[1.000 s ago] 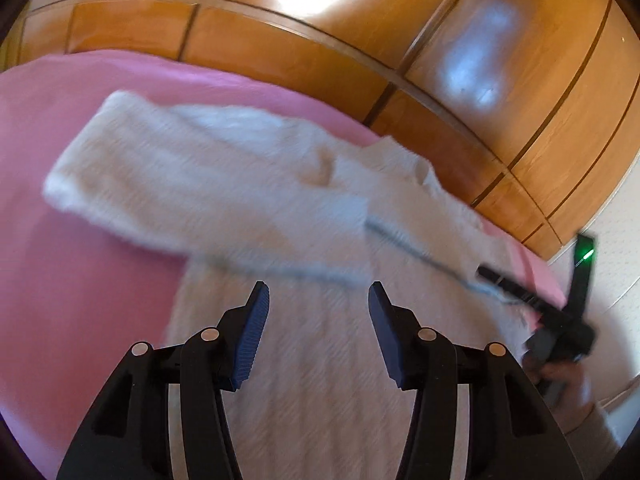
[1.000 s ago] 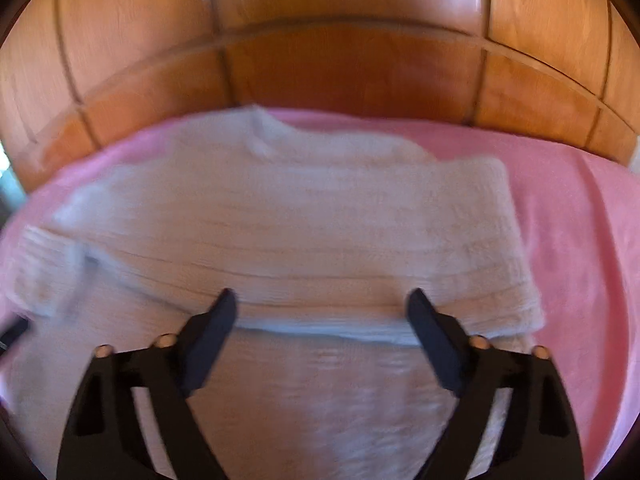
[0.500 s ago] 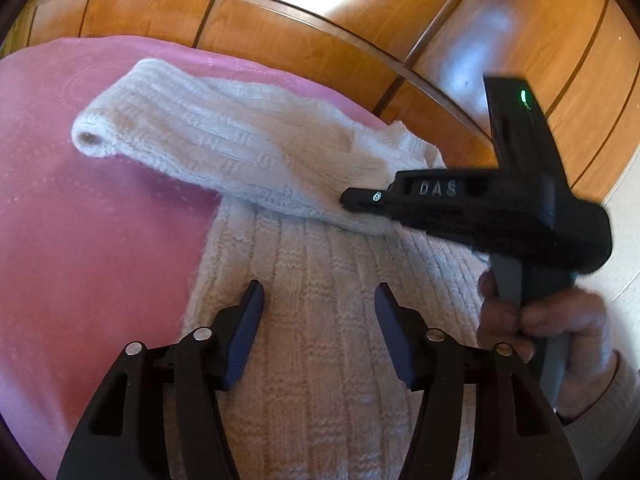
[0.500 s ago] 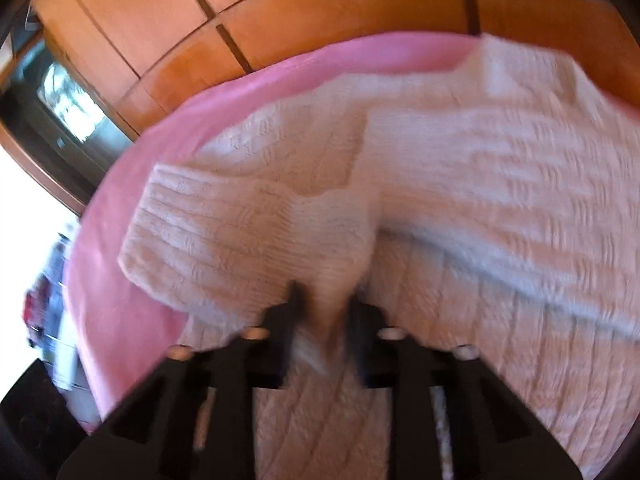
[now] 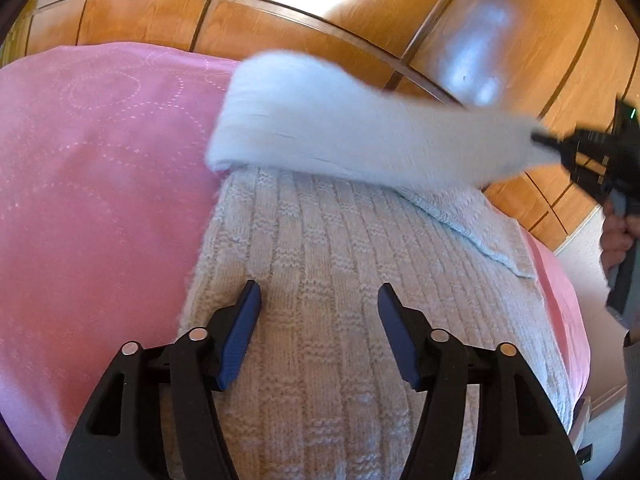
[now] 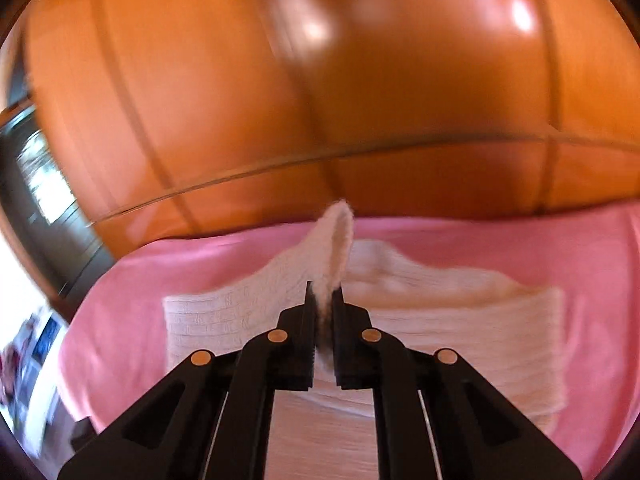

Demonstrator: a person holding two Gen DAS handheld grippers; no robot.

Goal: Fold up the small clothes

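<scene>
A white knitted sweater (image 5: 332,320) is spread on the pink cover (image 5: 92,200), its body flat. One sleeve (image 5: 360,140) is pinched between the pressed-together jaws of the right gripper (image 6: 324,300) and held lifted across the body. The left gripper (image 5: 318,308) is spread, empty, over the body, its jaws just opened wider. Folding is judged barely begun; sleeve placement and body folds remain.

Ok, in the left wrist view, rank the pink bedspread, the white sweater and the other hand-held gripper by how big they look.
1. Pink bedspread and white sweater: each fills a large share of the view. The sweater lies nearer the camera, so I won't rank them.
2. Right hand-held gripper: smallest, partly cut off at the right edge, shut on the lifted sleeve.
</scene>
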